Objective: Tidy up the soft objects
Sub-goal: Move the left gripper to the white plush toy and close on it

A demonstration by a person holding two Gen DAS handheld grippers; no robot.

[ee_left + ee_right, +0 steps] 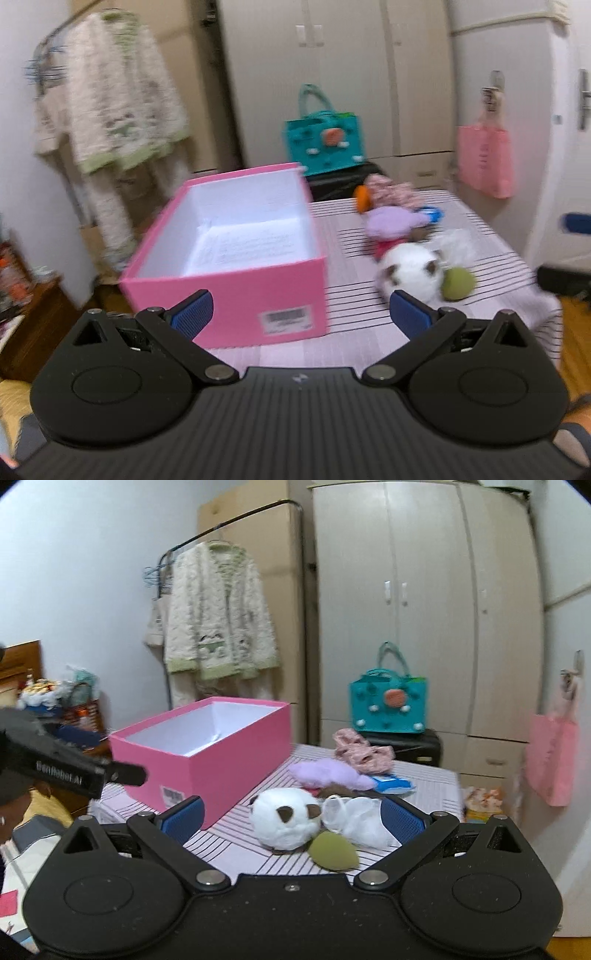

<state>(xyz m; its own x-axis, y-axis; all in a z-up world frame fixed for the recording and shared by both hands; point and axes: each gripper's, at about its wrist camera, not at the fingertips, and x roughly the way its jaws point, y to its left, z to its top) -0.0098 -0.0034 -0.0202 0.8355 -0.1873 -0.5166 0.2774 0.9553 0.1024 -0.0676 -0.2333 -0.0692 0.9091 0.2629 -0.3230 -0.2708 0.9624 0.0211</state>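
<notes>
— Light?
— Soft, even and indoor; shadows are faint and nothing glares.
— Sharpness?
— The left wrist view smears sideways — the box (236, 254) and robe (110, 110) blur. The right wrist view is crisper, with the wardrobe (424, 609) bowed and corners dark.

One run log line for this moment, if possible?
left gripper: open, empty | right gripper: open, empty | pink box: open | white plush: on table

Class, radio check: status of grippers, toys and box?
Left gripper open, right gripper open, both empty. Pink box empty; white plush outside it. Nothing blocking.
</notes>
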